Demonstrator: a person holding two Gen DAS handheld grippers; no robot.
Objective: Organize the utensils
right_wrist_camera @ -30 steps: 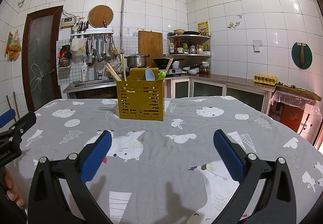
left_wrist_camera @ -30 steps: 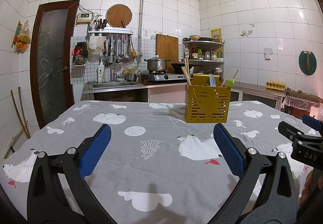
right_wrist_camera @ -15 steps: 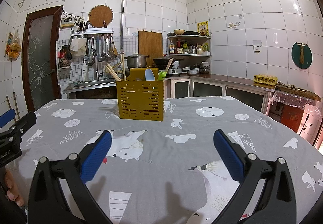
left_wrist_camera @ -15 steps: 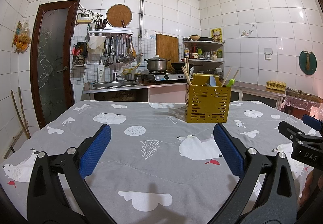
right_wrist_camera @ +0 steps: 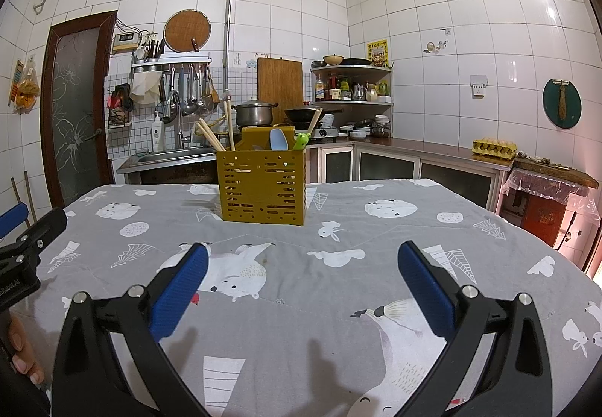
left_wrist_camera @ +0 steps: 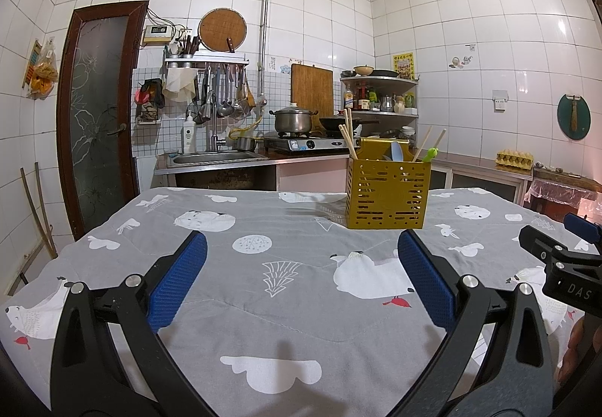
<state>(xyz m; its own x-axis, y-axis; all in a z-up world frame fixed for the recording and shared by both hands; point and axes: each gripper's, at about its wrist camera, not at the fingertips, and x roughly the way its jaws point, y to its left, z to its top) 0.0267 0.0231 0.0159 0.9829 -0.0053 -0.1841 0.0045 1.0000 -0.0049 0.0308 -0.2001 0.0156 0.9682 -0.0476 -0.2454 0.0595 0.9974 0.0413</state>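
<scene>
Evidently nothing has been moved since a second ago: the yellow utensil holder (right_wrist_camera: 262, 184) is seen upright mid-table, chopsticks (right_wrist_camera: 210, 137) and spoon (right_wrist_camera: 278, 139) inside, while left gripper (left_wrist_camera: 301, 279) and right gripper (right_wrist_camera: 301, 279) are held short of it, jaws released and empty, so the sorting is judged finished.

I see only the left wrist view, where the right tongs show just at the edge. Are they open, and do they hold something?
Observer: The right tongs are open, with nothing between the pads.
Operator: Thank you. Where does the holder stand for them?
Observer: The yellow utensil holder stands upright on the grey cloth, ahead of them and a little left of their middle, not touching them.
</scene>
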